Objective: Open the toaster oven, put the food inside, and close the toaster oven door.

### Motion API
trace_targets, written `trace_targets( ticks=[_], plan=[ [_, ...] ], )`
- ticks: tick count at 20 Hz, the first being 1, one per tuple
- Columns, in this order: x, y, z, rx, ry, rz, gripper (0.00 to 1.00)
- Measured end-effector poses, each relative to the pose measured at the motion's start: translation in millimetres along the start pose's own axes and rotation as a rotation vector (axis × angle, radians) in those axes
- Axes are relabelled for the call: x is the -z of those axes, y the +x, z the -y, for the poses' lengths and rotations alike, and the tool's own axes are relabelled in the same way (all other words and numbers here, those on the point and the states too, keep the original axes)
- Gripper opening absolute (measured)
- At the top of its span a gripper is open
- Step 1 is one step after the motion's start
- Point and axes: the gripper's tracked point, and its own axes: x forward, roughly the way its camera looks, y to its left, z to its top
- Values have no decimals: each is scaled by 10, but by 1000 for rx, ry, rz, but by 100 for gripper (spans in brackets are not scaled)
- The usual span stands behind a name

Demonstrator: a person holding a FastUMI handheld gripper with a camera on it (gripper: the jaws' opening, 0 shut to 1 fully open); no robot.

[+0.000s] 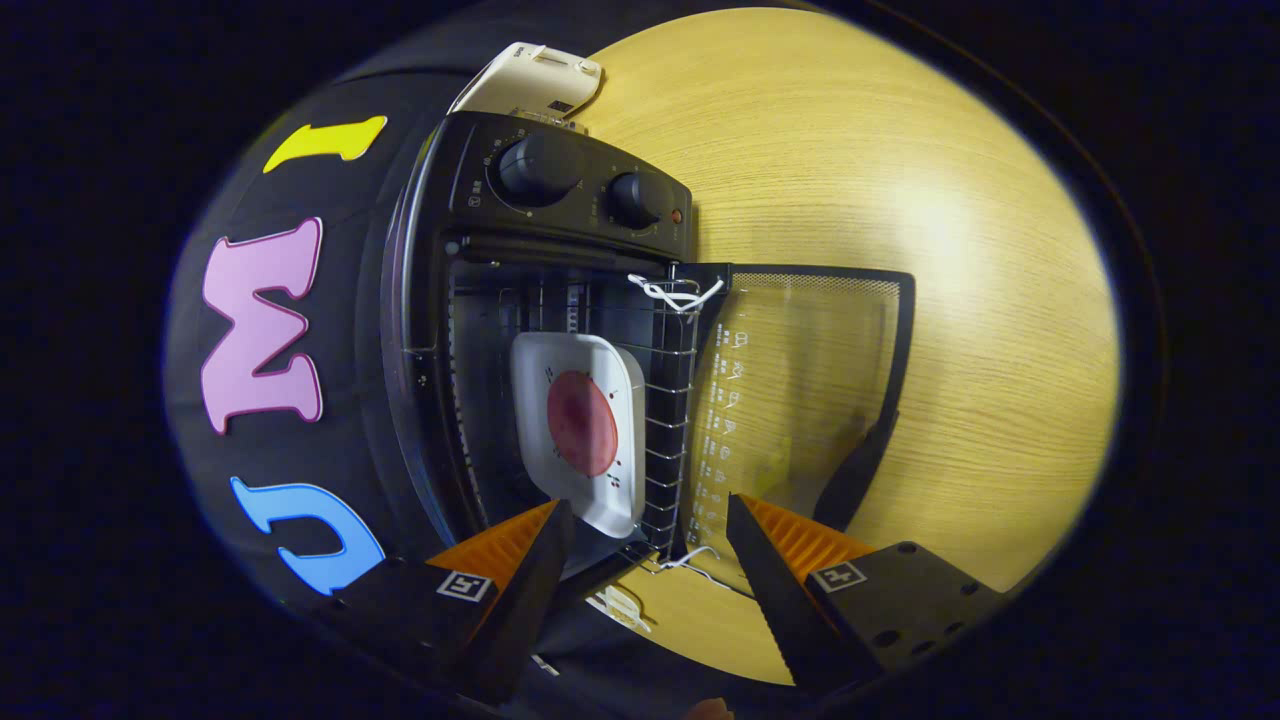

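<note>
Wooden table (900, 180); hand-held gripper (650, 520) agape.

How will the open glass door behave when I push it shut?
The door is hinged at the oven, so it should swing, not slide. Glass looks slick; push its handle. The open tongs hold nothing.
</note>
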Motion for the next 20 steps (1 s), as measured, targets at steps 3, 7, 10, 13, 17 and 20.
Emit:
trace_targets(
  ticks=[3, 7, 10, 13, 17, 20],
  plan=[
    [88, -211, 54, -2, -185, -41, 99],
    [141, -454, 267, -14, -572, -40, 99],
    [100, -494, 553, 14, -860, -5, 99],
    [34, -469, 818, 45, -1130, 60, 99],
    [117, -443, 1049, 56, -1321, 95, 99],
    [174, -323, 1162, 76, -1388, 102, 99]
  ],
)
